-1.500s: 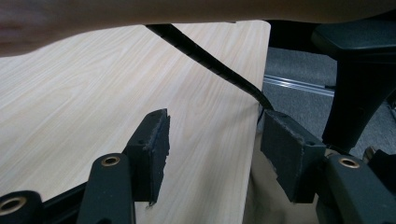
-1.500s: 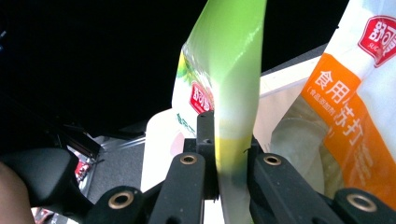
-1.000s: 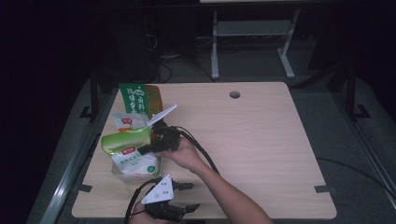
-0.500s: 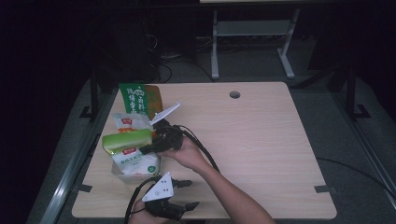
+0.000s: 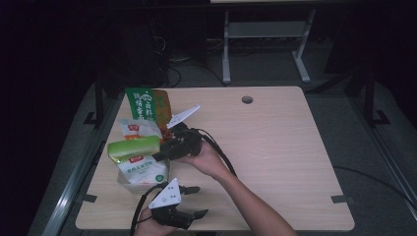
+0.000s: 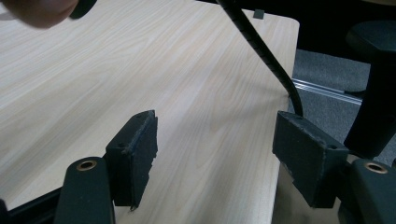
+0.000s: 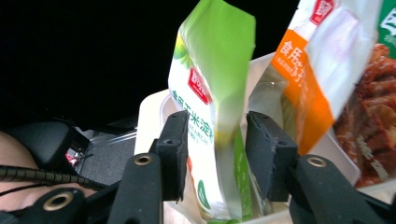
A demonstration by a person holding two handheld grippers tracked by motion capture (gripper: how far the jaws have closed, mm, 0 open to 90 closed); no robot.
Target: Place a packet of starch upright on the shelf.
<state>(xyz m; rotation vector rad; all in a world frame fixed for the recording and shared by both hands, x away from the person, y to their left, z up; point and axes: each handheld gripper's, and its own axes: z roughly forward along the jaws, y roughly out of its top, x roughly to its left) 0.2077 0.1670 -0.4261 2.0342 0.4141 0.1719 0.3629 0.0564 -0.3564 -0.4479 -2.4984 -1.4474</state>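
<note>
Pale wooden surface (image 5: 275, 147): your right gripper (image 7: 215, 154) has just been opening, fingers loose around the green-and-white pouch (image 7: 210, 93) upright in the clear tub (image 5: 129, 184); left gripper (image 6: 215, 163) idles released.

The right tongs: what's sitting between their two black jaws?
In the right gripper view, the green and white packet stands between the jaws of the right tongs, which have just been opening and no longer squeeze it.
</note>
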